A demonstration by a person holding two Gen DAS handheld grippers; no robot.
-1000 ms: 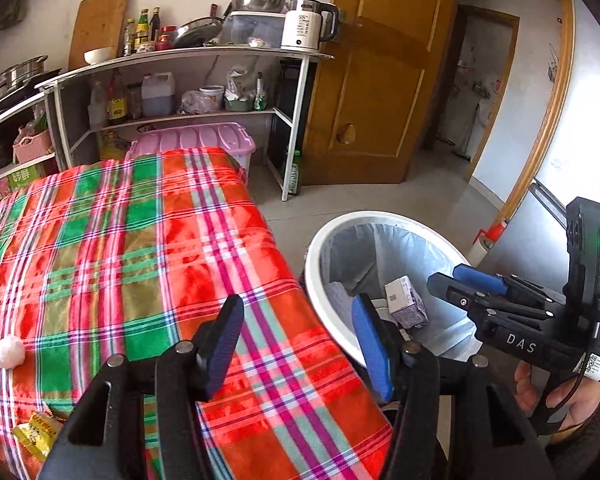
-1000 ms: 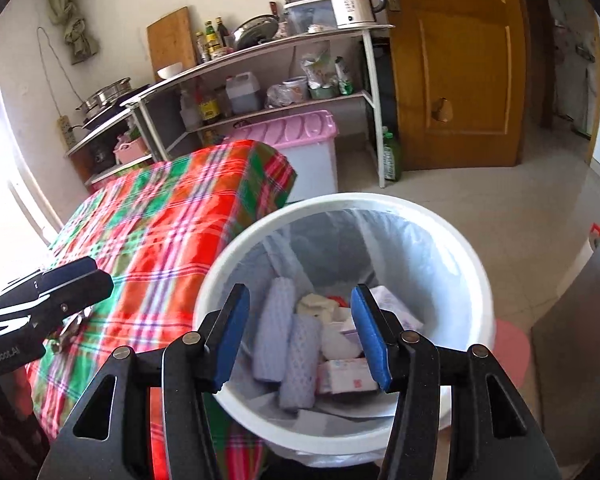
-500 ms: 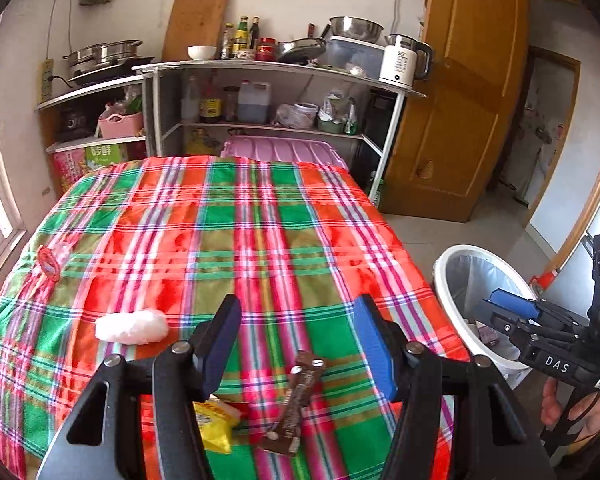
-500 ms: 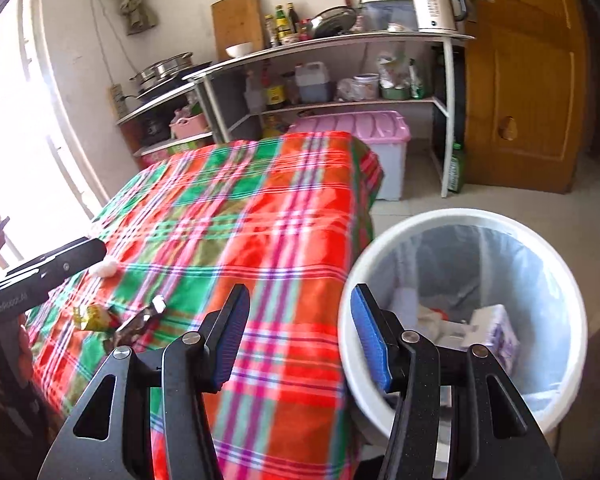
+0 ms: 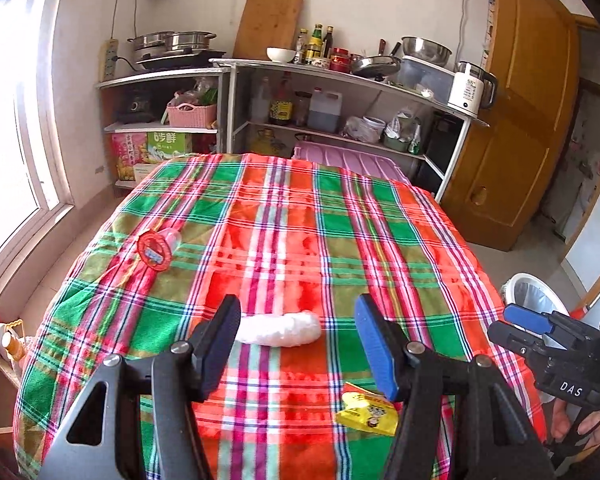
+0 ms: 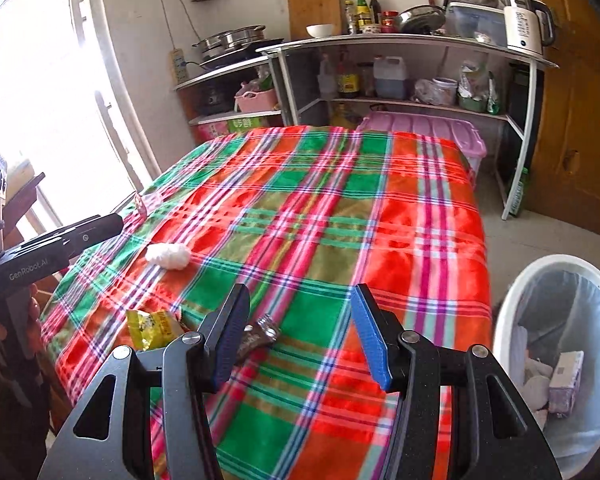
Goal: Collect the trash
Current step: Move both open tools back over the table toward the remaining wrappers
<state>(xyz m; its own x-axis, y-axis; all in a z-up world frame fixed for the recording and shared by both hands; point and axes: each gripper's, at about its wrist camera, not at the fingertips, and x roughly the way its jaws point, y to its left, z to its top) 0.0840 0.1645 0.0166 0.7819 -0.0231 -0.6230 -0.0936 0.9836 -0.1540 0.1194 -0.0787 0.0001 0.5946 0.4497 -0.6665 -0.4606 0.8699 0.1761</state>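
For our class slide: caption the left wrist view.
Open left gripper hovers over white tissue wad on plaid tablecloth; yellow wrapper nearby.

A white crumpled tissue wad (image 5: pixel 278 329), long and lying flat, rests on the plaid tablecloth (image 5: pixel 300 220) toward its near edge. A crinkled yellow snack wrapper (image 5: pixel 366 410) lies nearer that edge, with a dark brown bar wrapper (image 6: pixel 256 338) just beside it. A round red-rimmed lid (image 5: pixel 154 249) sits toward the cloth's window side. The white lined bin (image 6: pixel 556 360) stands on the floor beside the cloth's door-side corner, holding a small carton and wadded paper.
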